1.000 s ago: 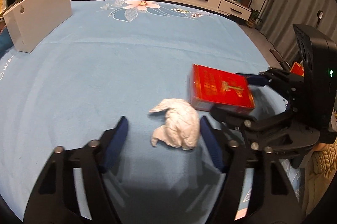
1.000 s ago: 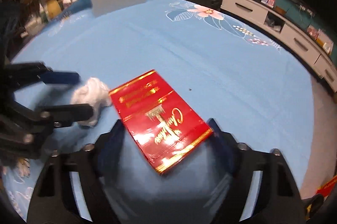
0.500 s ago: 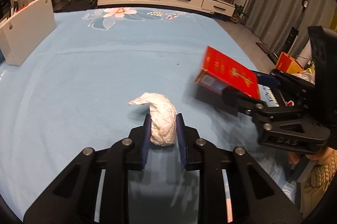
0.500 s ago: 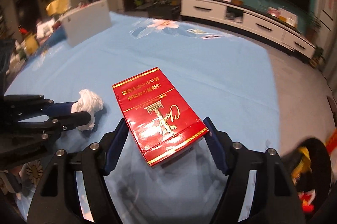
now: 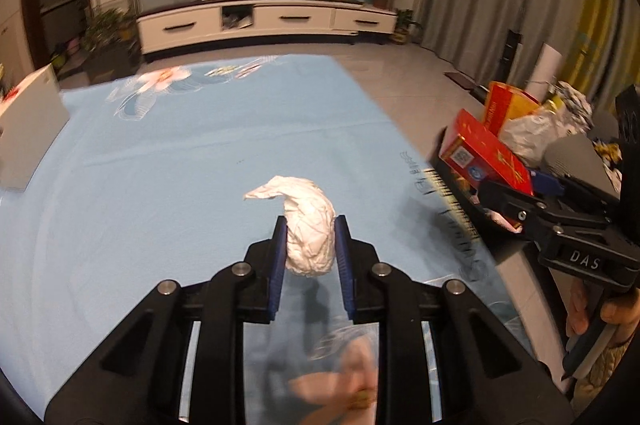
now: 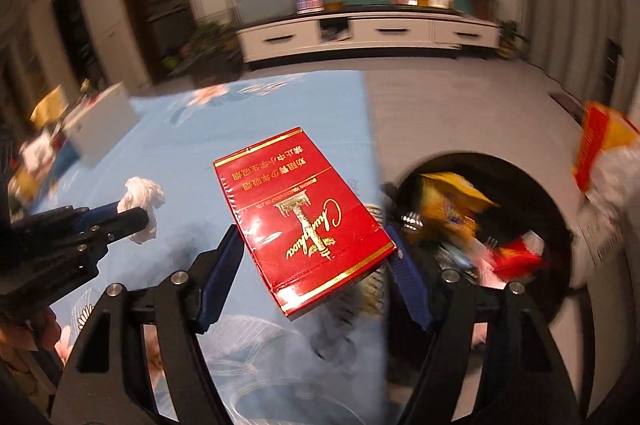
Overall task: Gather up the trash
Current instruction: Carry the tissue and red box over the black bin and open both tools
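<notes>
Change since earlier frames: both grippers have come up off the blue tablecloth [image 5: 160, 161] with their loads and swung toward the table's right edge; the tissue and the box lay on the cloth a second ago.
Left gripper [image 5: 310, 241]: blue pads clenched on the crumpled white tissue [image 5: 308, 225], which bulges above and between them; a twisted tail sticks out to the left.
Tissue position: lifted clear of the cloth, over the table near its right side.
Right gripper [image 6: 316, 257]: fingers set wide, grasping the red cigarette carton [image 6: 300, 217] by its two long sides; gold lettering faces up, the carton tilted.
Carton position: in the air at the table's right edge, just beside the trash bin [image 6: 560, 289].
Trash bin: dark, round, standing on the floor off the table's edge; holds yellow and red wrappers, blurred.
Person: a hand [image 5: 612, 309] grips the right gripper's handle, lower right of the left wrist view.
Far table end: a white box [image 5: 28, 129] stands on the cloth.
</notes>
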